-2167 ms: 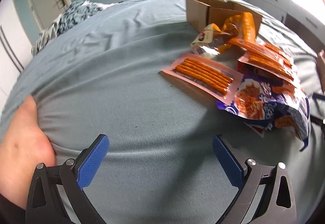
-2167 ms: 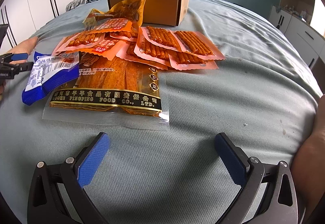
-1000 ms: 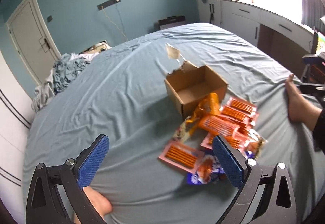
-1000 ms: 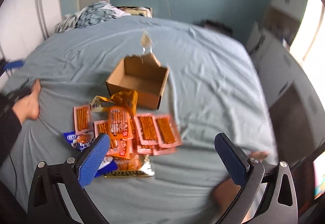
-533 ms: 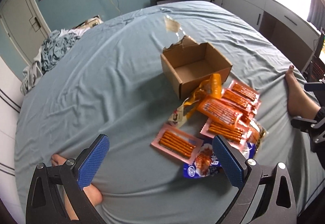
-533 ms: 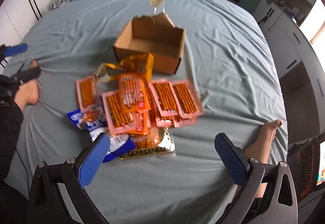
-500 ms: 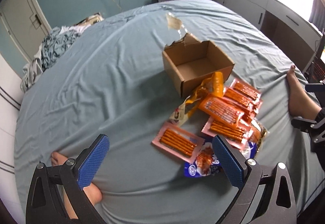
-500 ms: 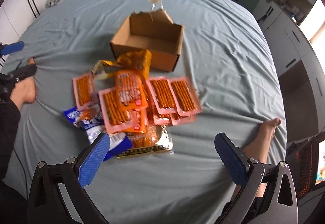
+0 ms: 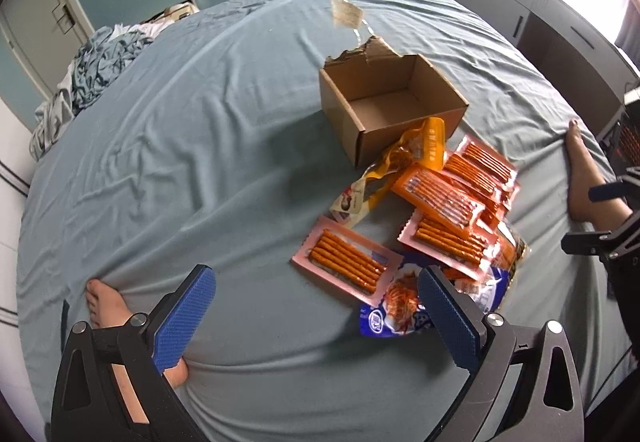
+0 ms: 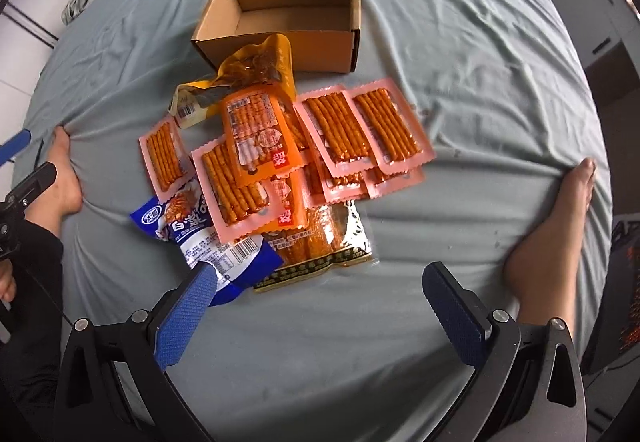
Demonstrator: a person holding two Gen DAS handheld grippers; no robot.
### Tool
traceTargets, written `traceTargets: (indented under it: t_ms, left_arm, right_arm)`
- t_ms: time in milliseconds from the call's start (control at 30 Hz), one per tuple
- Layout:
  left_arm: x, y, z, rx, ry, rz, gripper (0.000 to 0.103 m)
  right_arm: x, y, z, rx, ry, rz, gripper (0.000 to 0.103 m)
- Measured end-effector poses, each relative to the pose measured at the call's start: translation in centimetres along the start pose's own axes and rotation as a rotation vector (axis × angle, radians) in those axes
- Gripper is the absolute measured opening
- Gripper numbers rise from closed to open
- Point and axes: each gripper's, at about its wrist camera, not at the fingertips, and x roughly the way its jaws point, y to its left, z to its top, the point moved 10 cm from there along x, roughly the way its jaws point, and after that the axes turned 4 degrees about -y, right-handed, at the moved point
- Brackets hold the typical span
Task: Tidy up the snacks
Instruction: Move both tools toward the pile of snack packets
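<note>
Left wrist view: left gripper [image 9: 316, 316] held above the bed, jaws wide open, nothing between them. Snack pile [image 9: 432, 217] sits ahead and to the right on the grey-blue bedsheet [image 9: 224, 145]. Open cardboard box [image 9: 390, 105], nothing in it, touches the far edge of the pile; a yellow-orange pouch [image 9: 408, 157] leans on its near wall. A pink stick-snack pack [image 9: 346, 260] lies nearest, partly over a blue bag [image 9: 396, 306]; the right blue pad covers part of that bag. A bare foot [image 9: 106, 306] presses the sheet at lower left, another foot [image 9: 584, 177] at right. Crumpled bedding [image 9: 96, 61] far left; teal wall, door, white cabinets behind.

Right wrist view: right gripper [image 10: 316, 316] also wide open and holding nothing, looking down on the same pile. The box [image 10: 288, 1] is at the far side, torn flap up. An orange pack [image 10: 260, 125] tops the stack, two pink packs [image 10: 360, 125] beside it, a clear vacuum pack [image 10: 320, 238] underneath. The left pad overlaps the blue bag [image 10: 216, 242]. Feet at both edges; the other gripper's tip [image 10: 16, 143] pokes in at left.
</note>
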Motion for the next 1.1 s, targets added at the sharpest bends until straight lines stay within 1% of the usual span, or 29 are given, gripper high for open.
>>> traceTargets:
  t_ms: [100,200,367,467,600,700,833,1100]
  left_arm:
    - [0.0,-1.0,-0.2,0.049,0.002,0.000,0.103]
    - [0.3,-1.9,-0.6,0.105,0.012,0.010,0.103]
    - [1.0,-3.0,-1.5,0.191,0.031,0.023,0.103]
    - [1.4,-3.6,-2.1,0.224,0.053,0.015,0.103]
    - [2.2,-4.3,-3.0,0.269,0.095,0.016,0.103]
    - [2.8,-4.7,-3.9,0.284,0.134,0.016,0.103]
    - [3.5,-5.0,-4.6,0.285,0.169,0.011,0.103]
    - [3.7,-4.5,-4.4,0.251,0.181,0.009,0.103]
  right_arm:
    - [-0.4,0.9,-0.4,-0.033,-0.003,0.015,0.103]
    - [-0.3,1.3,-0.8,-0.066,0.013,0.010,0.103]
    - [0.6,1.2,-1.5,-0.116,0.047,-0.034,0.103]
    - [1.3,1.3,-1.8,-0.124,0.071,-0.037,0.103]
    - [2.0,1.4,-1.8,-0.131,0.081,-0.043,0.103]
    - [2.4,1.2,-1.7,-0.141,0.087,-0.059,0.103]
    - [3.0,0.6,-1.7,-0.107,0.107,-0.055,0.103]
    - [3.3,-0.4,-1.4,-0.053,0.113,-0.049,0.103]
